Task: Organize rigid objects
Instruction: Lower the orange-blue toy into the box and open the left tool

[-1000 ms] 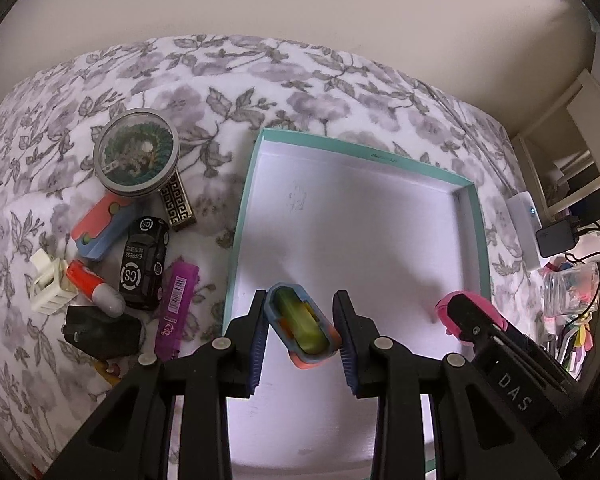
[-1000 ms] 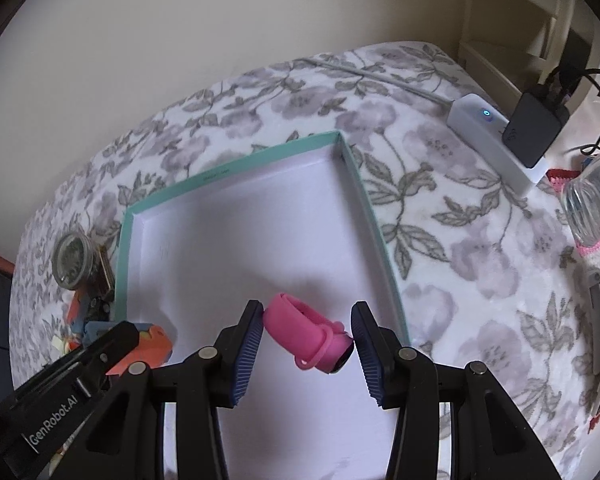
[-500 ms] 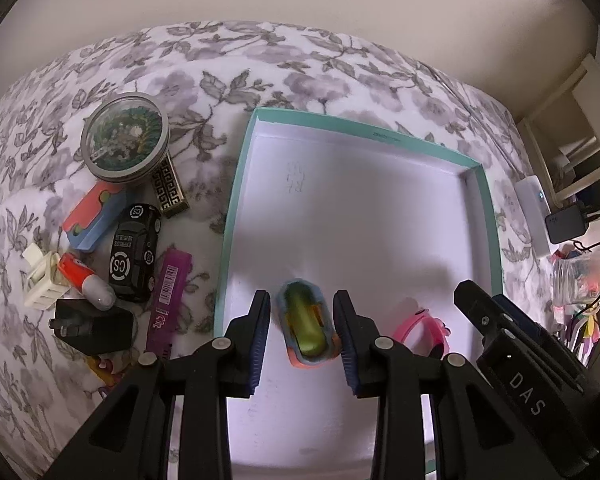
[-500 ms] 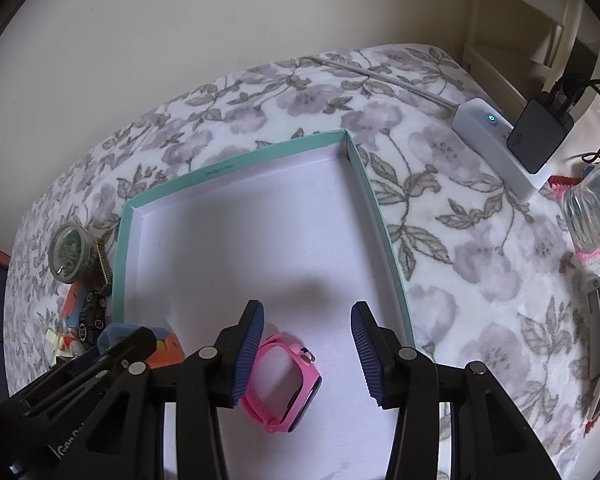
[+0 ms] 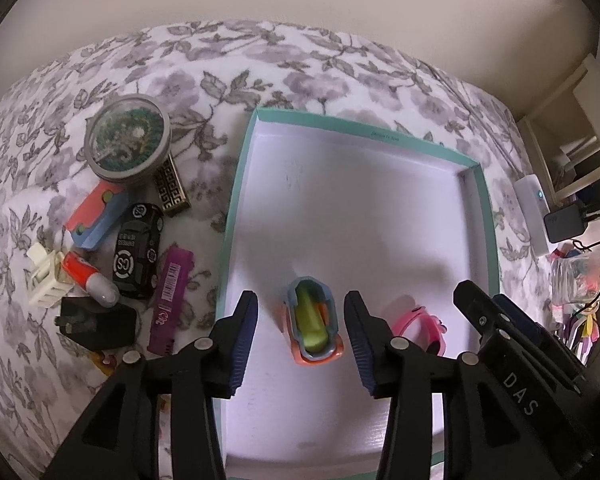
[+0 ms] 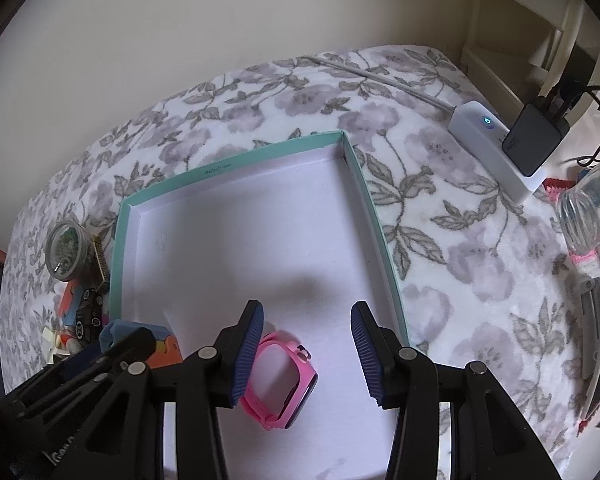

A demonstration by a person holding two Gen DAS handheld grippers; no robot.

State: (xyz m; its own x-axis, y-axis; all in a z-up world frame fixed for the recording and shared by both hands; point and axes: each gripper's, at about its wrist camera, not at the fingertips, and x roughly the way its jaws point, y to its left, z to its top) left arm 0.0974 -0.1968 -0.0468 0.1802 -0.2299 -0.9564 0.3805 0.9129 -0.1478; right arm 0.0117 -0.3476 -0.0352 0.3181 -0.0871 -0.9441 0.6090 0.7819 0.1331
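Observation:
A teal-rimmed white box (image 5: 236, 216) (image 6: 374, 220) lies on the floral bedspread. Inside it lie an orange-and-blue toy with a green middle (image 5: 314, 326) (image 6: 140, 340) and a pink watch (image 5: 420, 322) (image 6: 284, 380). My left gripper (image 5: 300, 332) is open above the toy, fingers clear of it on both sides. My right gripper (image 6: 306, 352) is open above the watch, not touching it. Left of the box lie a round tin (image 5: 127, 143), a black toy car (image 5: 137, 250), a purple bar (image 5: 170, 300), a red-and-blue block (image 5: 96, 220) and several other small items.
A white power strip (image 6: 496, 148) with a black charger (image 6: 534, 140) sits at the bed's right edge, beside a clear bottle (image 6: 588, 208) and clutter. A wall runs behind the bed. Bare bedspread (image 6: 460, 260) lies right of the box.
Both grippers opened and let go: the toy and the watch now lie on the box floor. Both grippers have lifted and drawn back a little.

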